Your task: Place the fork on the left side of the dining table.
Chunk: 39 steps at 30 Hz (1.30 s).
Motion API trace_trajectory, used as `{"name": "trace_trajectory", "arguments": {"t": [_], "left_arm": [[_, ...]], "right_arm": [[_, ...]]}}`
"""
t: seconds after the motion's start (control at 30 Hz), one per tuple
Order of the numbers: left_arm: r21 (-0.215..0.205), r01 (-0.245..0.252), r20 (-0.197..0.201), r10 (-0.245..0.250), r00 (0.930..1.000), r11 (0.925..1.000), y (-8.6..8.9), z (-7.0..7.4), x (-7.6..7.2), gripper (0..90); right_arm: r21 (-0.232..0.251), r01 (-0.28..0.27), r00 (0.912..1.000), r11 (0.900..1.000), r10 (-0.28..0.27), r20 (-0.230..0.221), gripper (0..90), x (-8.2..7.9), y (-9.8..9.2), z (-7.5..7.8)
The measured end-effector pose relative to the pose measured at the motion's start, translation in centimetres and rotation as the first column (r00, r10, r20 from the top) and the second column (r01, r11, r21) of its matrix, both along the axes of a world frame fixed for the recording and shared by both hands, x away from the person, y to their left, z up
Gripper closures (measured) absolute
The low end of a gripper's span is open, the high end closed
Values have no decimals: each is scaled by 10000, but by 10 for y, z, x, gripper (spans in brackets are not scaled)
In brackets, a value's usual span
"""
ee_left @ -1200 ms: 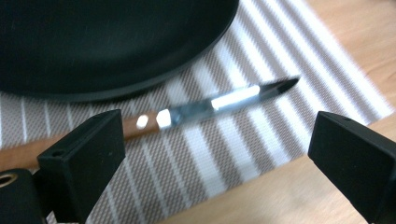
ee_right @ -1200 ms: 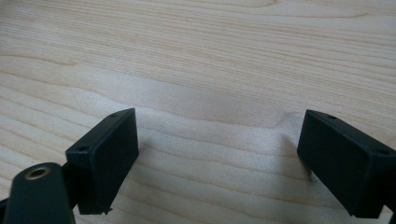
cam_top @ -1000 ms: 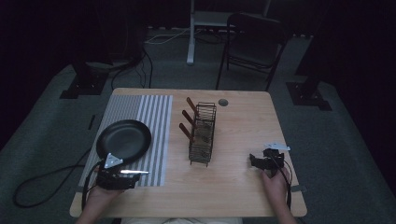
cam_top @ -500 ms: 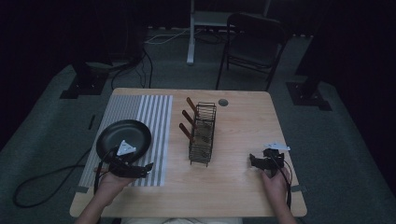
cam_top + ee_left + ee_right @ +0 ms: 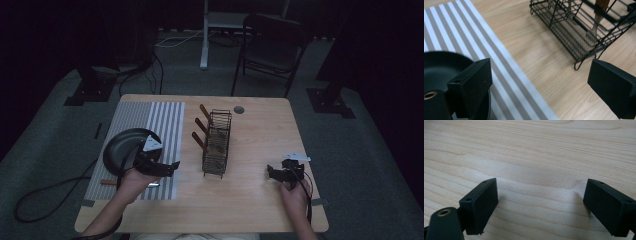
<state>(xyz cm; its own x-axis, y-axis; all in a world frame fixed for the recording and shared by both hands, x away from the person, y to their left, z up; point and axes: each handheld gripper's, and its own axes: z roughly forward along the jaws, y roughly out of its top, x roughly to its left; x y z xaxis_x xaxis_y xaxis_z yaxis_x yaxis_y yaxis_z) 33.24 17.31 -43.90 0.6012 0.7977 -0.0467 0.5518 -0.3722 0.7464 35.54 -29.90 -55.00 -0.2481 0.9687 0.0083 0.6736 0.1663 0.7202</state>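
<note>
No writing can be read on anything. Near the table's (image 5: 250,210) front right corner the right gripper (image 5: 281,172) rests with jaws wide over bare wood, unmoved since a second ago. At the front left, the left gripper (image 5: 167,167), jaws wide and empty, has swung rightward off the pan (image 5: 122,150) on the striped mat (image 5: 165,120) toward the rack (image 5: 217,142) mid-table.

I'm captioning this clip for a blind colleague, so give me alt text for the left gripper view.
The left gripper, its two black jaws wide apart and holding nothing, hangs over the edge of a grey-and-white striped mat on a light wooden table. A black frying pan sits by the left jaw, and a black wire rack with a wooden-handled utensil stands beyond.
</note>
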Motion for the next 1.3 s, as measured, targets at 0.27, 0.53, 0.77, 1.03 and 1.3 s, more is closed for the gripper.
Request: {"name": "trace_trajectory", "arguments": {"t": [0.27, 0.53, 0.77, 1.03, 1.3], "left_arm": [[-135, 377, 71, -376, 9993, 9992, -22, 6, 6, 58], [-415, 746, 82, -743, 9972, 9964, -43, 16, 13, 97], [-480, 891, 213, -882, 9959, 9949, -59, 25, 19, 146], [-712, 722, -93, -730, 9973, 9948, -80, 28, 32, 248], [-797, 577, -510, -619, 9968, 9951, -89, 25, 43, 428]], "right_arm": [[0, 1, 10000, 10000, -1, -5, 121, 0, 0, 0], [-3, -2, 10000, 10000, 2, -3, 121, 0, 0, 0], [8, 3, 10000, 10000, -3, -4, 121, 0, 0, 0], [8, 2, 10000, 10000, -2, -5, 121, 0, 0, 0], [-5, -1, 10000, 10000, 1, 9, 121, 0, 0, 0]]}}
